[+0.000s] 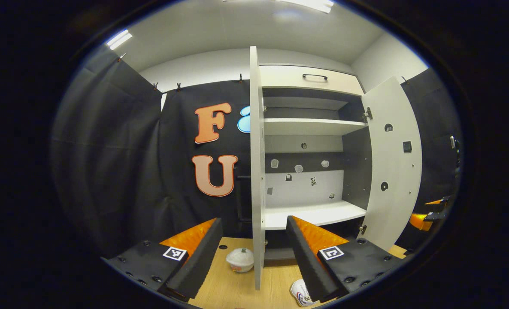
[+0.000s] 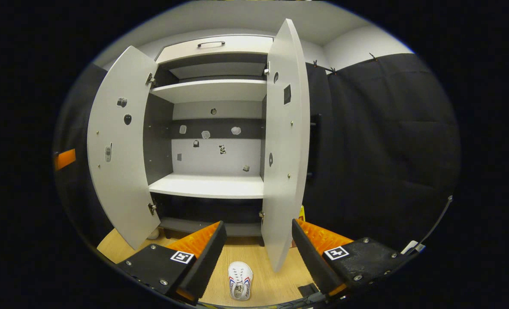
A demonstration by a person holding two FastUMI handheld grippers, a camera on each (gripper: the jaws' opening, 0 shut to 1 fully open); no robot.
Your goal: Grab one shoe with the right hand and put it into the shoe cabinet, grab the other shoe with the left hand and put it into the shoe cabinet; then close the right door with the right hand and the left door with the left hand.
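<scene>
Left tool (image 1: 252,244) agape, right tool (image 2: 256,246) too — (both empty)

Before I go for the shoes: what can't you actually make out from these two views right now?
- Left gripper view: white shoe with striped side, partly hidden by the left gripper and cut by the image edge.
- Left gripper view: second white shoe, its far side behind the white left door.
- Right gripper view: lowest compartment of the white shoe cabinet, dark, partly behind the right gripper.

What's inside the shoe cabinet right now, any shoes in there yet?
No shoes on the shelves that show in the shoe cabinet: both are bare, apart from small stickers on its back wall. One white shoe lies on the floor in front. The bottom compartment is partly hidden by the right gripper.
</scene>
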